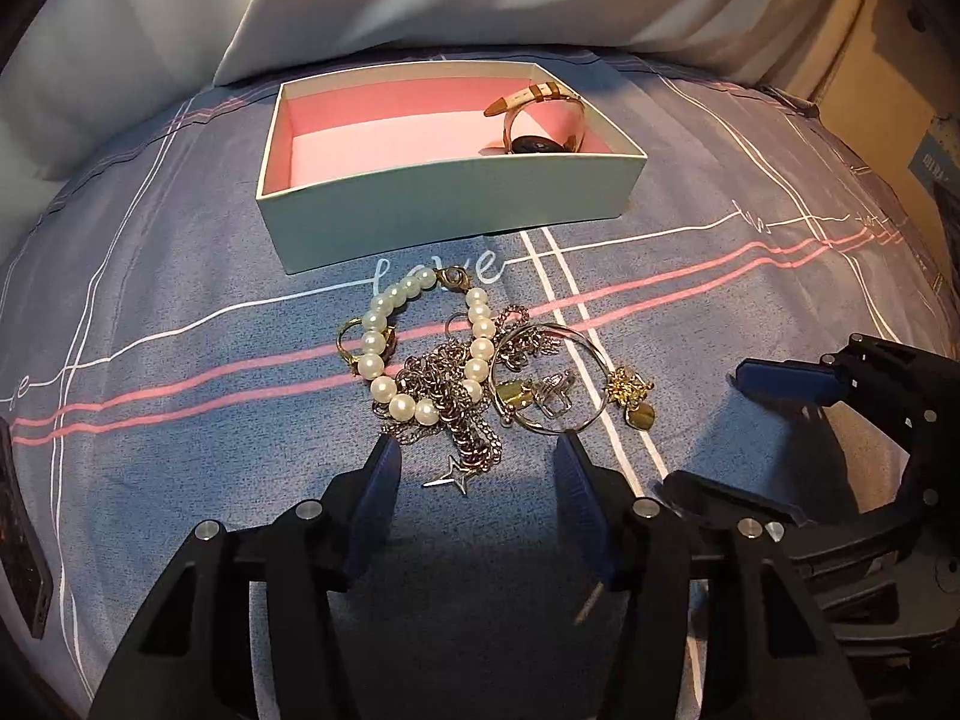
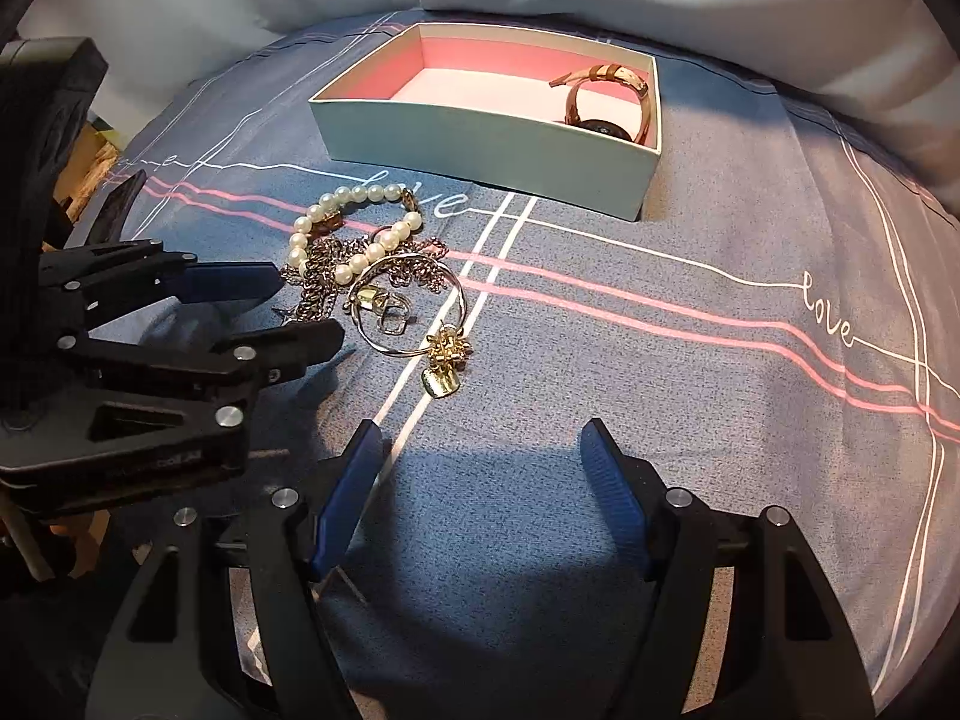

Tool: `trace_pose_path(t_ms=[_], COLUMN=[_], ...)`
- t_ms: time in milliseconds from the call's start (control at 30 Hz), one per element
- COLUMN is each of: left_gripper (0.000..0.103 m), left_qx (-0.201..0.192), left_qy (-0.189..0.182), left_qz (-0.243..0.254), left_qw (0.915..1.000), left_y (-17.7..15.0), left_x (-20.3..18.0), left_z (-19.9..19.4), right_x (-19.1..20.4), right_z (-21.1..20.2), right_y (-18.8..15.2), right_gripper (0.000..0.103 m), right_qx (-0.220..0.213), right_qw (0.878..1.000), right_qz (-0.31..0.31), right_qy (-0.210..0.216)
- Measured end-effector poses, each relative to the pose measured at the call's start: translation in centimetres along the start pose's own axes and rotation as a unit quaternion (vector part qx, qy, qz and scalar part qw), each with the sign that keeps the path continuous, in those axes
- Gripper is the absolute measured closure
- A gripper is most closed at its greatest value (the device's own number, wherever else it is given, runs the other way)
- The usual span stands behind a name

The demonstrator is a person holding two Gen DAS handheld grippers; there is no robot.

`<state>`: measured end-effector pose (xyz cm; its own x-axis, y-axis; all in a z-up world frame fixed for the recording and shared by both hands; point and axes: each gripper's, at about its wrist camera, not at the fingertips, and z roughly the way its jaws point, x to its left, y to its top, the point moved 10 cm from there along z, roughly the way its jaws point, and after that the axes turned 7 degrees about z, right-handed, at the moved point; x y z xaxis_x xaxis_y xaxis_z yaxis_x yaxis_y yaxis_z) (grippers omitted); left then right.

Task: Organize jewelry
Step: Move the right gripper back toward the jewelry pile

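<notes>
1. Left gripper (image 1: 474, 456): jaws apart, nothing between the pads. Tips sit right at the near edge of the jewelry pile, pointing down at it.
2. Right gripper (image 2: 480, 441): jaws apart, wider than the left, only bare bedsheet (image 2: 690, 360) between them. The pile is ahead and to the left of its jaws, not touching.
3. Pearl bracelet (image 1: 384, 360): ahead of the left jaw tips, on the far-left side of the pile, looped, gold clasp at the far end.
4. Tangled chains (image 1: 456, 408): directly ahead of the left gripper's jaws, under and beside the pearls. Star pendant (image 1: 450, 474) lies in the gap between the two left fingertips, on the sheet.
5. Thin bangle (image 1: 546, 378): ahead of the left gripper's right-hand finger, tip nearly at its near rim; small charms and a ring lie inside the hoop.
6. Gold heart charm (image 2: 443, 383): nearest pile item to the right gripper, just ahead of its left-hand finger.
7. Box (image 1: 456, 204): open, pink inside, well beyond the pile from both jaws. Watch (image 1: 540, 120) is in its far-right corner, strap standing up.
8. Pillows (image 1: 420, 0) behind the box.
</notes>
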<state>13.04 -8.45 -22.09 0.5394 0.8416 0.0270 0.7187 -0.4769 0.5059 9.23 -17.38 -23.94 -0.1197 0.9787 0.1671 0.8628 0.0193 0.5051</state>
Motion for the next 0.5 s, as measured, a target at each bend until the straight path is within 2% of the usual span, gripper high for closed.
trace_pose_path(t_ms=[133, 200, 400, 433, 500], left_gripper=[0.052, 0.052, 0.051, 0.051, 0.051], left_qx=[-0.001, -0.001, -0.003, -0.004, -0.006], left_qy=[0.01, 0.03, 0.025, 0.026, 0.028], left_qz=[-0.008, -0.015, -0.044, -0.042, -0.037], left_qw=[0.9999, 0.9994, 0.9987, 0.9988, 0.9989], left_y=[0.5, 0.6, 0.2, 0.1, 0.1], left_x=[0.9, 1.9, 4.3, 4.3, 4.2], left_z=[0.4, 0.2, -0.6, -0.8, -1.0], right_x=[0.4, 0.9, 2.5, 2.7, 3.1], right_z=[1.2, 1.9, 3.6, 3.7, 3.7], right_y=[0.4, 1.2, 3.7, 3.9, 3.8], right_gripper=[0.034, 0.034, 0.034, 0.036, 0.054], right_qx=[0.007, 0.006, 0.0, 0.0, 0.001], right_qw=[1.0, 1.0, 0.998, 0.998, 0.997], right_qz=[-0.013, -0.029, -0.067, -0.068, -0.07], right_qy=[0.002, 0.001, -0.003, 0.0, 0.017])
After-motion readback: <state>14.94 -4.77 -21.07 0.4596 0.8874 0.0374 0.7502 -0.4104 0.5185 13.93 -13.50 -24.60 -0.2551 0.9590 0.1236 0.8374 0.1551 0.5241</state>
